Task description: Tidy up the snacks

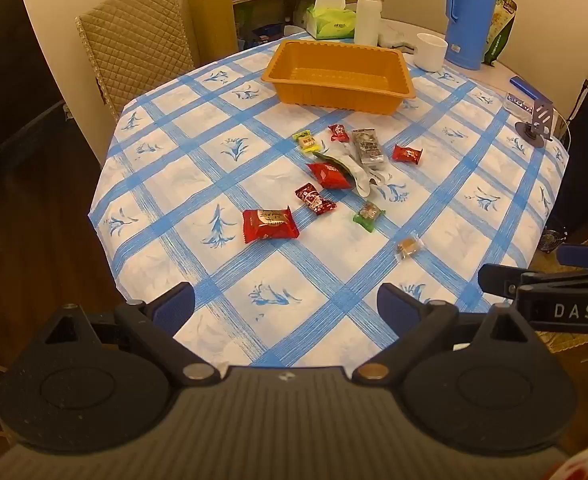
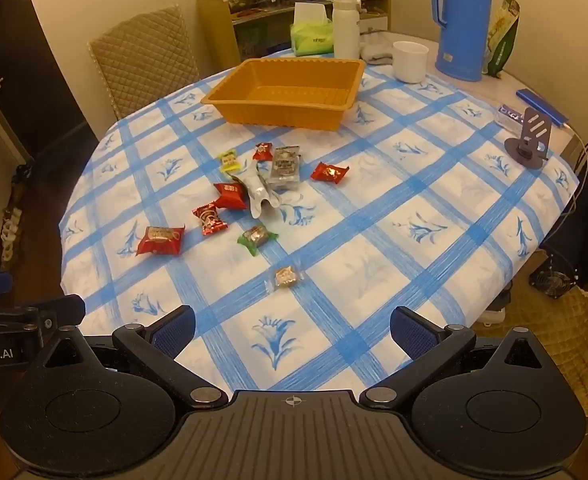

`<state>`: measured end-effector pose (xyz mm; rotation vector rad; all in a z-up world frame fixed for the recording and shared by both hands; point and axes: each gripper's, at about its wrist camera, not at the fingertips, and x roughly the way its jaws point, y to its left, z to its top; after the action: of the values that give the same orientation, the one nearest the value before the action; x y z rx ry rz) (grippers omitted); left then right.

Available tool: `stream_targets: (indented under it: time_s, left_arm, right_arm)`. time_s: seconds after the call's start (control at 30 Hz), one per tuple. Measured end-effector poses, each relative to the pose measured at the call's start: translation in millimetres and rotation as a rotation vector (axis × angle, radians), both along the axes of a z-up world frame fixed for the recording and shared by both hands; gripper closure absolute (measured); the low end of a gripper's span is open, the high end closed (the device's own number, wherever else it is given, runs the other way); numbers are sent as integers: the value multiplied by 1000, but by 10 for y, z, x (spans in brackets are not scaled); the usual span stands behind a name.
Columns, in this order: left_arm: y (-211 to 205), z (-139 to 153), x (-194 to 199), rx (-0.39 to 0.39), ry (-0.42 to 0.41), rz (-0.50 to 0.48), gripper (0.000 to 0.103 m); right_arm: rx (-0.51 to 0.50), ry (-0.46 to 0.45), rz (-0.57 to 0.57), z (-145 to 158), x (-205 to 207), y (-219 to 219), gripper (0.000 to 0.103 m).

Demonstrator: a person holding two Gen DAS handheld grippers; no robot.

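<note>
Left gripper (image 1: 285, 304) and right gripper (image 2: 292, 330) are both held w/ jaws spread wide, nothing between them, tilted down over the near table edge, side by side. Each is glimpsed at the border of the other's view.

Snacks are scattered mid-table, well ahead of both grippers. Closest is a clear-wrapped brown sweet (image 2: 285, 277), lying alone. Beyond it a green candy (image 2: 257, 237) is seen, then a big red pack (image 2: 160, 240) off to the left. A small red patterned candy (image 2: 209, 219) lies between the big red pack and a red packet (image 2: 231, 195), which touches a silver-white wrapper (image 2: 261, 196). A grey pack (image 2: 285, 169) is set just behind the wrapper, w/ a small red candy (image 2: 262, 151) and a yellow-green sweet (image 2: 229, 160) on its left, and a red candy (image 2: 329, 172) apart on its right.

An orange tray (image 2: 229, 100) is placed farther back, empty, not touching any snack. The table is covered w/ a blue-checked cloth (image 2: 374, 220).

Behind the tray a tissue box (image 2: 312, 38), white bottle (image 2: 346, 26), white cup (image 2: 410, 62) and blue flask (image 2: 464, 20) are lined up. A quilted chair (image 2: 145, 60) is seen at far left.
</note>
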<state>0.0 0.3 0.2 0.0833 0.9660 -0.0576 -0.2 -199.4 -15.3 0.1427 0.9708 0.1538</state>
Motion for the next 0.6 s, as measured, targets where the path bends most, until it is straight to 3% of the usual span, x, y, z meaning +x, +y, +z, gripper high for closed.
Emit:
stream_targets:
  time_s: [0.6]
  left_arm:
    - [-33,17,36,1,1,-1,6]
  right_arm:
    - [0,-1,-1,4,0,-1,0]
